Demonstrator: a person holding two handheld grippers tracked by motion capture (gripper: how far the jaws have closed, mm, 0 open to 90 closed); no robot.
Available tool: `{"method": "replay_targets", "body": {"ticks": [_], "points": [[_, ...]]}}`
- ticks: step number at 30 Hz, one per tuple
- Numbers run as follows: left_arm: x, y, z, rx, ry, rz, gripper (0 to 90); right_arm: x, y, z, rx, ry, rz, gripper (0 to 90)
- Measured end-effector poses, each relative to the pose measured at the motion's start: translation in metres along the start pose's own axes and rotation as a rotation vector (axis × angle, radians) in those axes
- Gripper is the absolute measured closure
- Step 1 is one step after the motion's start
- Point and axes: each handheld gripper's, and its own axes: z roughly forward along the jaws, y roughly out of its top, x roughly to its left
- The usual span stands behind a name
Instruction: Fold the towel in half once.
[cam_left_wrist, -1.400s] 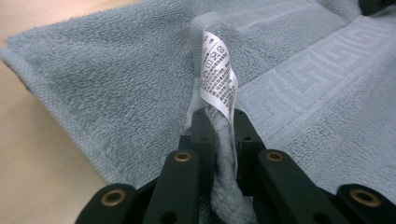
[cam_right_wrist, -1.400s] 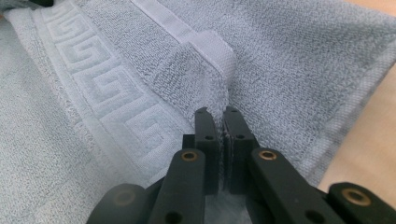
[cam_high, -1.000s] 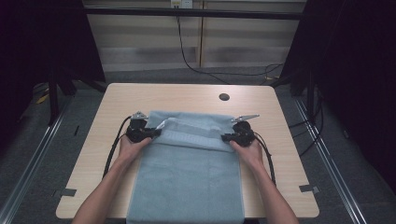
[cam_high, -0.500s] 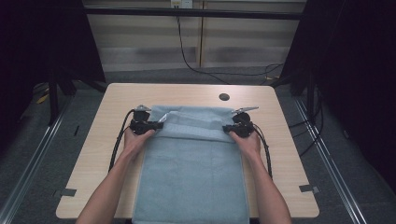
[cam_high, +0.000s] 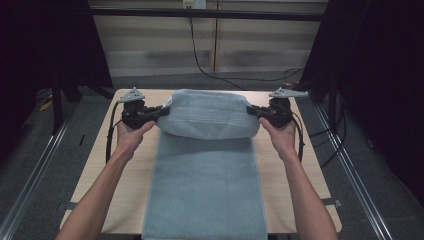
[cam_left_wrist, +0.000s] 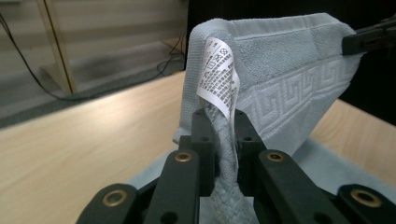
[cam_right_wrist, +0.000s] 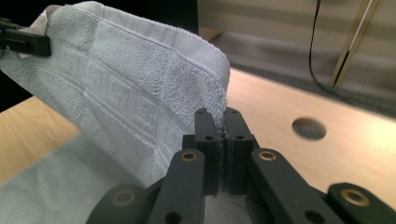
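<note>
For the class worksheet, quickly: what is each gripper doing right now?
Left gripper: closed on a far corner of the towel, by its care label.
Right gripper: closed on the towel's other far corner.

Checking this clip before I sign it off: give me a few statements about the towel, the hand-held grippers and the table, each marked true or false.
1. The left hand-held gripper is shut on a corner of the light blue towel. True.
2. The right hand-held gripper hangs open beside the towel. False: its jaws are shut on the towel's other far corner.
3. A white care label hangs from the towel at the left hand-held gripper. True.
4. The whole towel lies flat on the wooden table. False: its far end is raised off the table between the two grippers, while the near part lies on it.
5. The table has a round hole in its top. True.
</note>
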Motion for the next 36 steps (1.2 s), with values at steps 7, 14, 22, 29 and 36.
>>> {"method": "replay_targets", "body": {"ticks": [7,14,22,29,36], "points": [[-0.033,0.016,-0.045,-0.107,-0.053,0.058,82.5,0.021,0.021,-0.045,-0.110,0.050,-0.042,86.8],[-0.059,-0.010,-0.081,-0.106,-0.090,0.076,81.6,0.058,0.006,-0.090,-0.139,0.118,-0.101,86.7],[-0.078,-0.102,-0.081,0.036,-0.129,0.017,80.2,0.087,-0.076,-0.091,0.016,0.175,-0.091,86.6],[-0.094,-0.149,-0.082,0.150,-0.213,-0.001,77.9,0.098,-0.154,-0.087,0.134,0.235,0.000,85.8],[-0.113,-0.165,-0.108,0.157,-0.297,0.014,71.7,0.116,-0.181,-0.116,0.155,0.326,0.010,76.8]]}}
